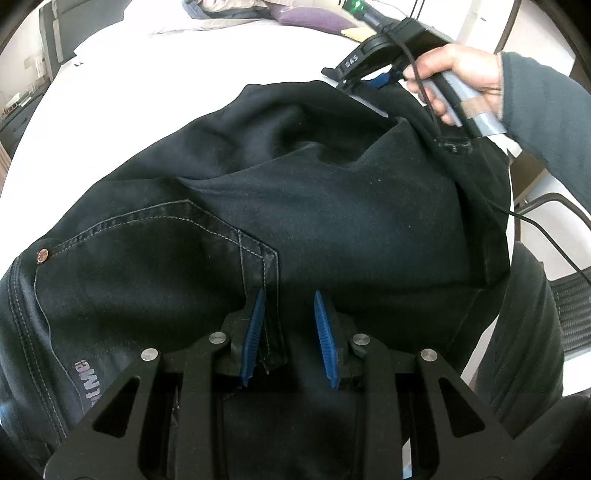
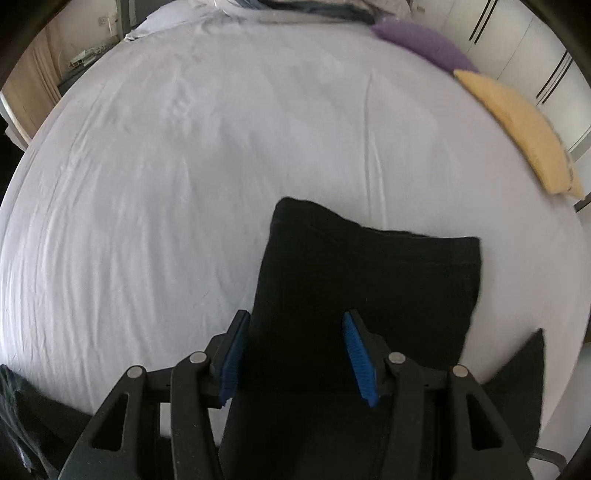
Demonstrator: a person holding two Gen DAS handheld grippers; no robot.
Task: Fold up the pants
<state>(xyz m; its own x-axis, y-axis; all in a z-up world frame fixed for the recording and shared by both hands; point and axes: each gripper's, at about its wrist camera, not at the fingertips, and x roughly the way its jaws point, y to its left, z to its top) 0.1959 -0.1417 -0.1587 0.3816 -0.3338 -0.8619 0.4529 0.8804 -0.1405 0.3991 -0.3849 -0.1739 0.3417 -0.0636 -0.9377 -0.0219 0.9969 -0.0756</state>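
Black jeans (image 1: 295, 206) lie on a white bed sheet (image 1: 147, 92), pocket stitching and a copper rivet at the left. My left gripper (image 1: 288, 299) is open, its blue pads just above the pocket area. My right gripper (image 1: 373, 79) is held in a hand at the far right end of the jeans; its jaw state is hidden in the left wrist view. In the right wrist view my right gripper (image 2: 293, 321) is open, blue pads either side of the black leg ends (image 2: 369, 273), not closed on the cloth.
A purple pillow (image 2: 424, 42) and a yellow pillow (image 2: 524, 129) lie at the bed's far right edge. A clothes pile (image 1: 236, 11) sits at the far end. A chair (image 1: 569, 306) stands right of the bed. A cable (image 1: 546, 236) trails over the jeans.
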